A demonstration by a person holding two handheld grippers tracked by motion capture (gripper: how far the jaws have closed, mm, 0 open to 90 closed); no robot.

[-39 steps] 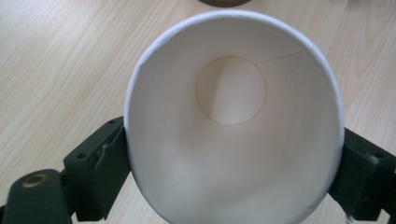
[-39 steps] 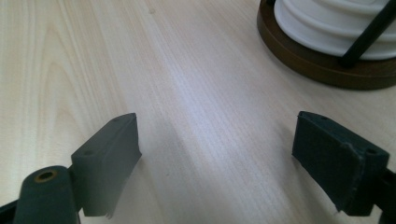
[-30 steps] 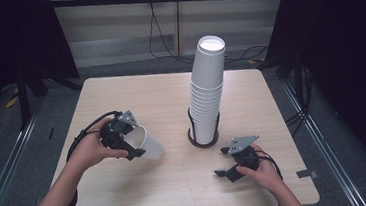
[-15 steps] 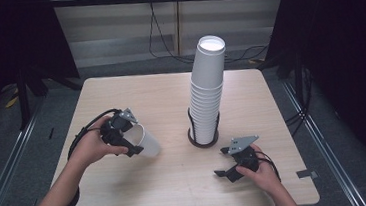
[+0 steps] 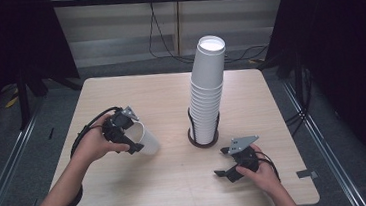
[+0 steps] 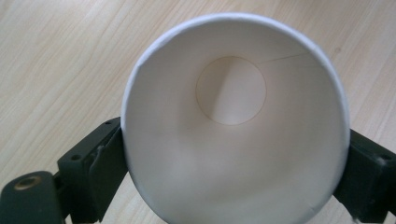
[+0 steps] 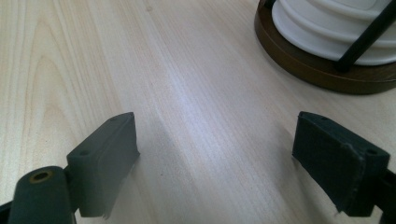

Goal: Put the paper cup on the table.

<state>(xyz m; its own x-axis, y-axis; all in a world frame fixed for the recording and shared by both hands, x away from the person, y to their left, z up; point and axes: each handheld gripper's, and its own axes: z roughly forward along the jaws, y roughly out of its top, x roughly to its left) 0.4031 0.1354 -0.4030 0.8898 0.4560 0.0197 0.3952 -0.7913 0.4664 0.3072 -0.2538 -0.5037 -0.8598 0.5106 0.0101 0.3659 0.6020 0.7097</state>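
Note:
My left gripper [image 5: 133,133] has a white paper cup [image 5: 145,140] between its jaws at the table's left. The cup lies tilted, with its base pointing right and toward the tabletop. In the left gripper view I look into the cup's round mouth [image 6: 233,116], and both pads touch its rim on either side. The left gripper [image 6: 233,161] has just been opening its jaws with the cup still between them. A tall stack of white cups [image 5: 209,90] stands in a dark wire holder [image 5: 203,142] at mid-table. My right gripper [image 5: 220,162] rests open on the wood near it, with nothing between its jaws.
In the right gripper view, the right gripper [image 7: 215,154] faces bare wood, with the holder's brown base [image 7: 317,70] and the lowest cups [image 7: 336,23] at the upper right. A cable loops from the left gripper [image 5: 85,131]. Dark floor and rails surround the table.
The cup in the left gripper has shifted and tilted a little. The left hand has barely moved. The right hand and gripper have stayed still.

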